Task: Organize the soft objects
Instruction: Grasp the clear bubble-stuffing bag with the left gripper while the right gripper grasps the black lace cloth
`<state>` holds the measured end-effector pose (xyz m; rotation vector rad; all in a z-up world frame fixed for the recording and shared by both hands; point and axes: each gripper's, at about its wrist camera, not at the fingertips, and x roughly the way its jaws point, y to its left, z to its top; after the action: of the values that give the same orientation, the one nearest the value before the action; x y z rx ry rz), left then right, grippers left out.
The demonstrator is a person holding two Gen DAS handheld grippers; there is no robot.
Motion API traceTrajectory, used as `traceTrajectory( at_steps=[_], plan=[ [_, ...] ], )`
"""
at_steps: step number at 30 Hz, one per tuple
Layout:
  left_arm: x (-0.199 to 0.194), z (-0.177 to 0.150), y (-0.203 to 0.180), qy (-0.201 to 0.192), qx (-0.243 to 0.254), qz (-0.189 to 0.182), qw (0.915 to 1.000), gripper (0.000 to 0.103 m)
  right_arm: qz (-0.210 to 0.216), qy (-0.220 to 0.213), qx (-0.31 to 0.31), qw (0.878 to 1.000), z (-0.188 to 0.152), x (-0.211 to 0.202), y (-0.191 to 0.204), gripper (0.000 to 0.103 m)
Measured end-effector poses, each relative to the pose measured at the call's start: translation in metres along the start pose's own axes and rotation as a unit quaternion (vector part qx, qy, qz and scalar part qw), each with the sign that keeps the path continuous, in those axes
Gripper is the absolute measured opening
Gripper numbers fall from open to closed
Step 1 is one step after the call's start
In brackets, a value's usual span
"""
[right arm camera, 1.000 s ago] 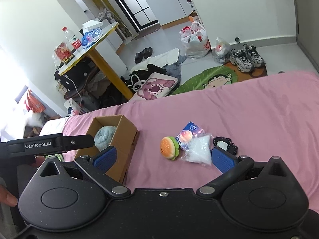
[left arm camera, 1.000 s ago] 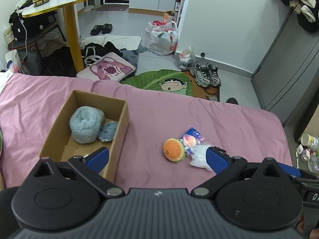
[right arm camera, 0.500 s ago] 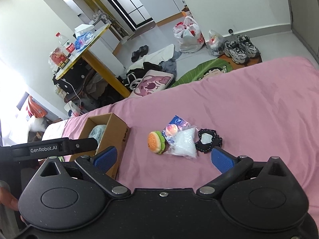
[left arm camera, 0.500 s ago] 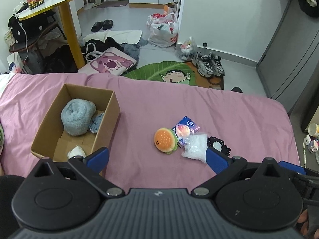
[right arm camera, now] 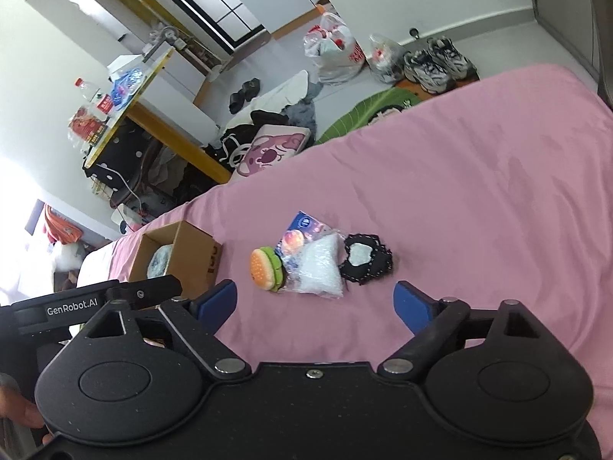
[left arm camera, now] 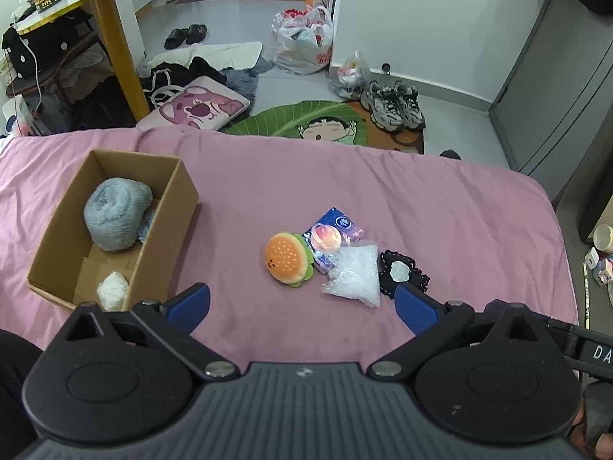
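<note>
Jaws of both grippers spread wide, empty; left gripper (left arm camera: 302,304) and right gripper (right arm camera: 316,303) hover above the burger plush (left arm camera: 288,258).

Both cameras hang above the near edge of the pink bed (left arm camera: 383,191), each looking forward and down between its own spread blue fingers. The left wrist view sits level, facing the cardboard box (left arm camera: 161,230) and the floor beyond. The right wrist view (right arm camera: 459,172) is rolled sideways, so the bed runs on a slant, with the box (right arm camera: 191,253) far to its left. Both take in the burger plush (left arm camera: 287,260) (right arm camera: 264,268) cluster at middle range.
</note>
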<state>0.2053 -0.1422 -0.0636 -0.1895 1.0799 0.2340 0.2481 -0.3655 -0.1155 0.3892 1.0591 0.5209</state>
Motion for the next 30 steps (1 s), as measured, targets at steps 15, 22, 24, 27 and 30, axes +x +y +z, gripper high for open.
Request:
traceTrajectory(
  at_steps=[15, 22, 24, 27, 30],
  plan=[
    [0.055, 0.002, -0.029, 0.05, 0.013, -0.023, 0.9984, 0.098, -0.006, 0.035, 0.04, 0.999, 0.006, 0.033, -0.039, 0.072],
    [0.084, 0.007, -0.035, 0.068, -0.001, -0.035, 0.9971, 0.086, 0.003, 0.06, 0.059, 0.996, 0.009, 0.056, -0.054, 0.058],
    [0.097, 0.008, -0.034, 0.077, -0.008, -0.035, 0.9964, 0.076, 0.012, 0.059, 0.061, 0.996, 0.009, 0.062, -0.058, 0.058],
    [0.113, 0.009, -0.034, 0.089, -0.012, -0.036, 0.9953, 0.069, 0.041, 0.06, 0.071, 0.995, 0.012, 0.07, -0.067, 0.058],
    [0.129, 0.01, -0.033, 0.101, -0.017, -0.038, 0.994, 0.069, 0.04, 0.063, 0.082, 0.994, 0.017, 0.077, -0.071, 0.057]
  ],
)
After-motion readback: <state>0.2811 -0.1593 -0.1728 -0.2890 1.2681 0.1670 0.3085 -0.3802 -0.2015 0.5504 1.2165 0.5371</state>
